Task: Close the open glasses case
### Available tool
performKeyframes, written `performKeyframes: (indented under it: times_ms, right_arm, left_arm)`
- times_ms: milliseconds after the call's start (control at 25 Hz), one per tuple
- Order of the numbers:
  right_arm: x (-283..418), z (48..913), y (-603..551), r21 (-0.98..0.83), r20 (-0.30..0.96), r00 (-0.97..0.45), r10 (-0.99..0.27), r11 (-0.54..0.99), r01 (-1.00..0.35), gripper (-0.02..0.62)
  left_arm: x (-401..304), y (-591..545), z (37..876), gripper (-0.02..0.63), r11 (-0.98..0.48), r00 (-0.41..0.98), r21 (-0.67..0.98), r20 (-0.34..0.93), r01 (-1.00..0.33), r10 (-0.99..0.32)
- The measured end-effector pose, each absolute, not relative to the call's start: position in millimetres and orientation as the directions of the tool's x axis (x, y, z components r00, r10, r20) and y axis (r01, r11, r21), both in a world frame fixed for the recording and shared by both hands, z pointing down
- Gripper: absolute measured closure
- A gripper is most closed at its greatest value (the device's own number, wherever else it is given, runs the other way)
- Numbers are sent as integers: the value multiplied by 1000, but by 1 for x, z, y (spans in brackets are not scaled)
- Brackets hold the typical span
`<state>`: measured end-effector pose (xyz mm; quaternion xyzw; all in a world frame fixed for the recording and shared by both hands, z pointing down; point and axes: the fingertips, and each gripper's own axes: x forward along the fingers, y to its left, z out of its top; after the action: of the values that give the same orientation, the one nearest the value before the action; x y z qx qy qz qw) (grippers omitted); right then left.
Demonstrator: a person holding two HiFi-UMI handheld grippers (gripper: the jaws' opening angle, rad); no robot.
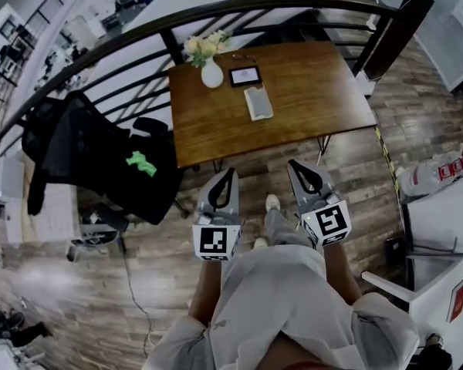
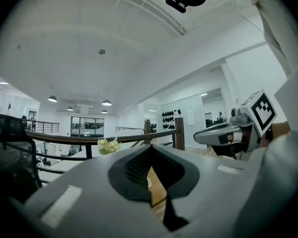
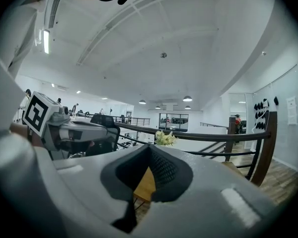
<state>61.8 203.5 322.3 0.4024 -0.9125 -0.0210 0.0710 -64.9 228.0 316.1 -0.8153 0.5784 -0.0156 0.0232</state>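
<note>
The glasses case (image 1: 258,102), pale grey and oblong, lies near the middle of the brown wooden table (image 1: 309,99); from here I cannot make out how its lid stands. Both grippers are held close to the person's body, short of the table's near edge and well apart from the case. The left gripper (image 1: 230,173) and the right gripper (image 1: 293,164) each have their jaws together, with nothing in them. In the left gripper view the left gripper (image 2: 150,148) points over the table, as does the right gripper (image 3: 150,147) in its view. The case is hidden in both gripper views.
A white vase of flowers (image 1: 211,72) and a dark-framed rectangle (image 1: 245,75) stand behind the case. A curved black railing (image 1: 123,41) runs behind the table. A black office chair (image 1: 100,160) is at the left. White furniture (image 1: 440,245) is at the right.
</note>
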Motion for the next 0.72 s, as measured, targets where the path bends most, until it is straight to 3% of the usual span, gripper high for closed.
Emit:
performKeyframes:
  times_ms: [720]
  right_arm:
    - [51, 311, 47, 79, 103, -753, -649, 760, -645, 592]
  left_arm:
    - [-70, 85, 313, 589, -221, 219, -75, 40, -972, -975]
